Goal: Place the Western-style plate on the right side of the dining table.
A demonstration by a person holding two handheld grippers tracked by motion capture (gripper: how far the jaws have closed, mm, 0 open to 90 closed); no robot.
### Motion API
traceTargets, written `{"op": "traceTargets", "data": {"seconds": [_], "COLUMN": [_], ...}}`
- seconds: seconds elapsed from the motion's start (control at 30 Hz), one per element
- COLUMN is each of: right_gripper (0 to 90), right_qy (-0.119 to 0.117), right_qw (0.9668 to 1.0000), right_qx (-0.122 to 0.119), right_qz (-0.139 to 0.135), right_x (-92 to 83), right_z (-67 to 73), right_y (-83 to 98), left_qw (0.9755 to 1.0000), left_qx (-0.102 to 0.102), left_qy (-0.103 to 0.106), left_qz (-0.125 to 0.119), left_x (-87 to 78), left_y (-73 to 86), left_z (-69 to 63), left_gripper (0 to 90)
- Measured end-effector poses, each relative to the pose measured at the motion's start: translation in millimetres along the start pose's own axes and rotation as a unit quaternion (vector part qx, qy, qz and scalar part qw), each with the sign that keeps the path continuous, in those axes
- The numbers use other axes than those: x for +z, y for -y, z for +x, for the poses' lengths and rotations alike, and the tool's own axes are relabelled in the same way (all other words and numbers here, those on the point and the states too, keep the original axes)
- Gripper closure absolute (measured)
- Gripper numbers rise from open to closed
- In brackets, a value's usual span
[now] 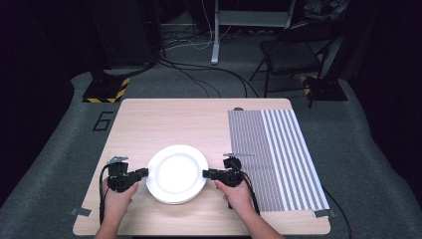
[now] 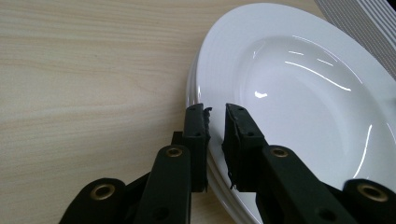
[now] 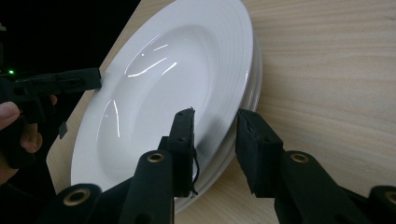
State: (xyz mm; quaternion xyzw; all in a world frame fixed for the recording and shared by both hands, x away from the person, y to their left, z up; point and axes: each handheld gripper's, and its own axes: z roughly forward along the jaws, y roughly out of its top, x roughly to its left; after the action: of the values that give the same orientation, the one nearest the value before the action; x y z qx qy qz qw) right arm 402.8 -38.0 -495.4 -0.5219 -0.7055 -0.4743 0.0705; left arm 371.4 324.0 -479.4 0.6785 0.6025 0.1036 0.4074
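Observation:
A stack of white plates (image 1: 176, 172) lies at the near middle of the wooden table (image 1: 174, 119). My left gripper (image 1: 146, 173) is at the stack's left edge. In the left gripper view its jaws (image 2: 215, 114) stand close together on the rim of the top plate (image 2: 303, 93), one jaw above and one below. My right gripper (image 1: 205, 173) is at the right edge. In the right gripper view its jaws (image 3: 215, 116) straddle the rim of the top plate (image 3: 163, 84) with a clear gap, open. The left gripper (image 3: 70, 81) shows across the plate.
A grey striped mat (image 1: 278, 154) covers the table's right side, just right of my right hand; a corner of the mat (image 2: 369, 23) appears beyond the plates. Bare wood lies behind and left of the stack. A folding chair (image 1: 291, 50) and cables are on the floor beyond.

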Motion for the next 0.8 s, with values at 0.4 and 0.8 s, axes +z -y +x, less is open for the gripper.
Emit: {"op": "traceTargets", "data": {"seconds": [0.4, 0.8], "right_gripper": [68.2, 69.3], "right_qy": [-0.018, -0.023], "right_qw": [0.9995, 0.9990], "right_qx": [0.024, 0.039], "right_qz": [0.001, 0.002], "right_x": [-4.4, -1.8], "right_z": [3.3, 1.0], "right_y": [-2.6, 0.0], "left_qw": [1.0000, 1.0000], "left_qx": [-0.004, -0.003], "left_qy": [0.001, 0.003], "left_qz": [0.002, 0.000], "left_x": [0.7, 0.9], "left_y": [0.7, 0.9], "left_z": [1.1, 0.9], "left_gripper": [82.3, 81.9]}}
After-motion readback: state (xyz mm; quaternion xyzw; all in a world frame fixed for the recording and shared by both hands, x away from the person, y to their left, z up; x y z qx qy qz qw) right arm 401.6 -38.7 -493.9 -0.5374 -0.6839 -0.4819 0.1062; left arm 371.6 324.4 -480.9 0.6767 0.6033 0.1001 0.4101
